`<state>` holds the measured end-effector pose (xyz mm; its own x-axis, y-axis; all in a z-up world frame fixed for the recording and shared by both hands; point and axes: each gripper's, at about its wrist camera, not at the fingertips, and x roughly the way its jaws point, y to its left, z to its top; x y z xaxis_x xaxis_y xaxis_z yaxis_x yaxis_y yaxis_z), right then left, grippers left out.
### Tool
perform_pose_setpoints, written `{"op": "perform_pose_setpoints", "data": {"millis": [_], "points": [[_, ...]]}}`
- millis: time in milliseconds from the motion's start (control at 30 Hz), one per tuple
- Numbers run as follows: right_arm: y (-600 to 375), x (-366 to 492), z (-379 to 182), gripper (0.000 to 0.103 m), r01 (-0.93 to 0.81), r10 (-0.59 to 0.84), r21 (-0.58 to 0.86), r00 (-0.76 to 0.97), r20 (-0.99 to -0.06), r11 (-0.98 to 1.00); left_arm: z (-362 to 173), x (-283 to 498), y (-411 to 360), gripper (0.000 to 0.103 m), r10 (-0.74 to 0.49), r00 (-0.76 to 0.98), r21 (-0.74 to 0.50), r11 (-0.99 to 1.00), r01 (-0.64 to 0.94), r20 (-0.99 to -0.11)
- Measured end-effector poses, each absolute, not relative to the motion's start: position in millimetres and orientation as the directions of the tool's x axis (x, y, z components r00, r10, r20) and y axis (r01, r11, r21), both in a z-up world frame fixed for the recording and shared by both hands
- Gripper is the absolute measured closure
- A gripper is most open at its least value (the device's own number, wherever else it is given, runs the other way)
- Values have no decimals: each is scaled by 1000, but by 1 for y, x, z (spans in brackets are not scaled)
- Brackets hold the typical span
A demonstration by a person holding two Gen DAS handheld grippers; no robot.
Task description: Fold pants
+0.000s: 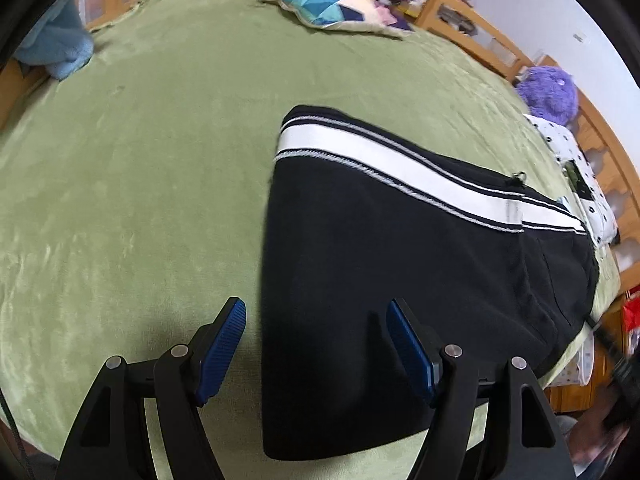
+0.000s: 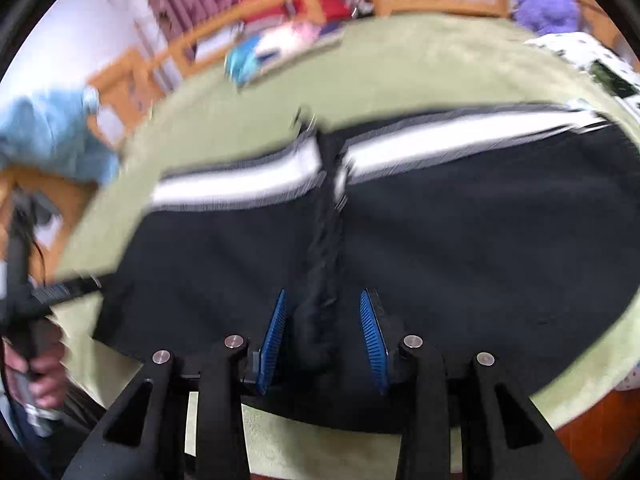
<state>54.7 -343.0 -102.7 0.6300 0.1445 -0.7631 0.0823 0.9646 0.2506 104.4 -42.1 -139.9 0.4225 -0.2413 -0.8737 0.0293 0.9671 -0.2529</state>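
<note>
We are seeing the black pants (image 1: 380, 264) lying on the green blanket (image 1: 132, 184) — our left gripper (image 1: 316, 344) is gaping wide over their edge, our right gripper (image 2: 324, 340) is spreading around a bunched ridge, not pinching it.

Right gripper (image 2: 323, 342) agape over black pants (image 2: 440, 240).

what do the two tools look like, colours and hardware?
Left tool and right tool match: black angular linkage arms with round silver pivot pins, and blue ribbed pads lining each finger. No markings visible. A thin dark cable runs down the left view's edge.
</note>
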Motion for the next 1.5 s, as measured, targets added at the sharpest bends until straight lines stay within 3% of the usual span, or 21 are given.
{"op": "perform_pose_setpoints", "data": {"millis": [67, 133, 267, 400, 867, 1167, 1300, 1467, 1500], "points": [[-373, 50, -83, 60, 134, 95, 247, 673, -733, 960, -132, 100, -45, 32, -235, 460, -238, 970, 52, -856], [-404, 44, -69, 45, 206, 3, 208, 706, -709, 956, -125, 97, -48, 32, -195, 496, -189, 980, 64, -846], [-452, 49, -67, 45, 324, -201, 24, 642, -740, 946, -122, 100, -54, 32, -132, 470, -120, 991, 54, -873], [-494, 47, -80, 45, 395, -262, -11, 588, -765, 919, -131, 110, -50, 32, -140, 447, -151, 988, 11, -884], [-566, 66, -138, 45, 467, -241, 35, 518, -821, 883, -154, 144, -61, 32, -164, 411, -175, 984, 11, -897], [-591, 90, -158, 24, 459, -108, 226, 594, -797, 859, -169, 167, -51, 32, -226, 371, -235, 972, 22, -901], [-591, 103, -168, 18, 448, -99, 235, 605, -790, 863, -185, 179, -39, 32, -304, 344, -324, 946, -1, -888], [-584, 103, -175, 21, 456, -138, 216, 624, -769, 863, -188, 186, -40, 32, -327, 341, -337, 941, 32, -881], [-584, 102, -174, 29, 465, -142, 216, 621, -771, 858, -188, 188, -43, 32, -323, 344, -330, 943, 39, -882]]}}
